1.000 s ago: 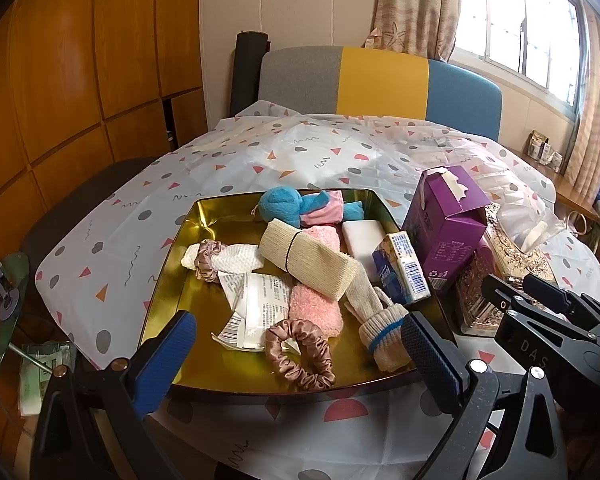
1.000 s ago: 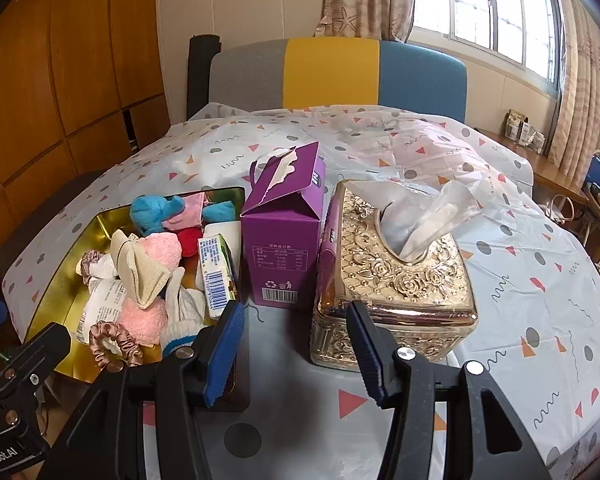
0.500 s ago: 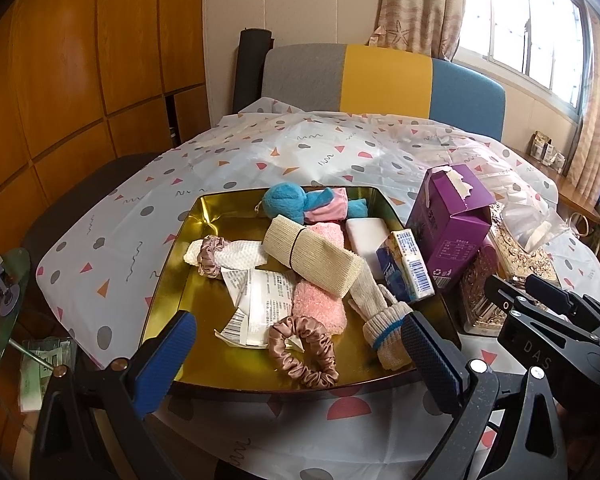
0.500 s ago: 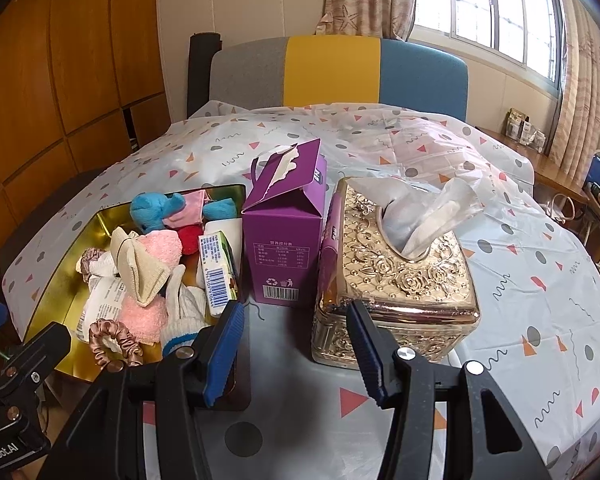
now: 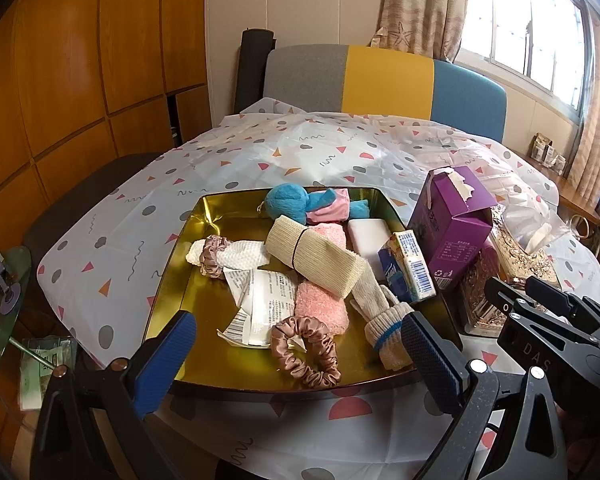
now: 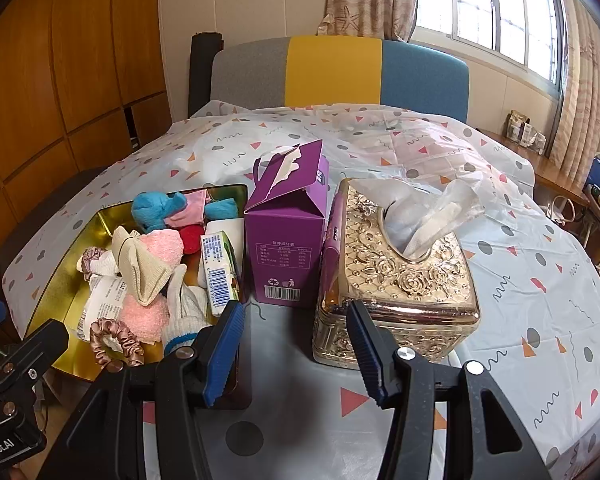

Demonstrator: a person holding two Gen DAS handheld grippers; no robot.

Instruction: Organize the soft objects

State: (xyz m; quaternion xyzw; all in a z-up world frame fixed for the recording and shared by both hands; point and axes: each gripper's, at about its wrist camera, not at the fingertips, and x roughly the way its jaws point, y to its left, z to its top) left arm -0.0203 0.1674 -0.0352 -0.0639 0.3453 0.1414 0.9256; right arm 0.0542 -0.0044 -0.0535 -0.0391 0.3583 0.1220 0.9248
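Left wrist view: we hold the left gripper [image 5: 296, 356] with its fingers [image 5: 164, 356] spread wide and nothing between them. Just ahead of the fingertips lies the gold tray [image 5: 176, 264], and the soft things are gathered inside it. Nearest the gap between the fingers sits a brown scrunchie [image 5: 306, 350]; just beyond it a pink fluffy sock [image 5: 320, 306], and close to the right finger a white glove [image 5: 384, 320]. Farther ahead lie a beige knitted roll [image 5: 314, 254], a white cloth ringed by a second scrunchie [image 5: 214, 256], and, farthest off, a blue plush toy [image 5: 290, 202]. A paper slip [image 5: 266, 300], a white bar and a small carton [image 5: 406, 266] share the tray.

Right wrist view: the right gripper [image 6: 296, 344] is likewise wide and empty. Just ahead of its left finger stands a purple box [image 6: 286, 236]; ahead of its right finger, a gold tissue box [image 6: 400, 276].

Progress: every soft item we can see already lies in the tray, though loosely heaped and mixed with paper and cartons. This fits either a pile awaiting sorting or a collection just completed; the views do not settle which.
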